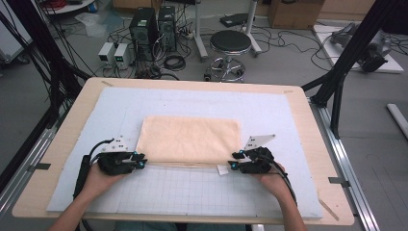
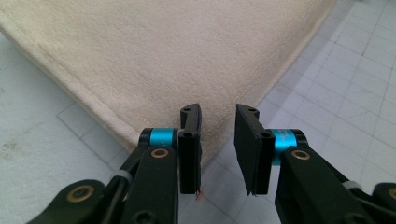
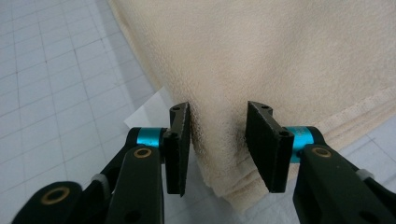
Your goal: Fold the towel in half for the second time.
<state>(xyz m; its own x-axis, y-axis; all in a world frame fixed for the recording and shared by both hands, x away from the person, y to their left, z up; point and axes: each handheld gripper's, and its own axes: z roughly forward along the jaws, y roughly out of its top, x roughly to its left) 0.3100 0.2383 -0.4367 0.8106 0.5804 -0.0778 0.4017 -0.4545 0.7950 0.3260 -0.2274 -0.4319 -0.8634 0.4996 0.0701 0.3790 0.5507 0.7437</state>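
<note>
On gridded mat [image 1: 192,192], fuzzy cream folded towel [image 1: 190,139] lies rectangular.

- The folded cream towel [image 2: 187,51] runs off the top edge in the left gripper view, so its far side is cut off there.
- Same deal in the right gripper view: the towel [image 3: 289,56] leaves the frame at the top and right.
- A white tag [image 3: 154,112] pokes out from under the towel's near right corner, mostly hidden, can't read anything on it.
- From the high view, the jaws of the left gripper [image 1: 139,161] and right gripper [image 1: 234,161] are too small to judge.
- The person's forearms are cut off at the bottom edge.
</note>
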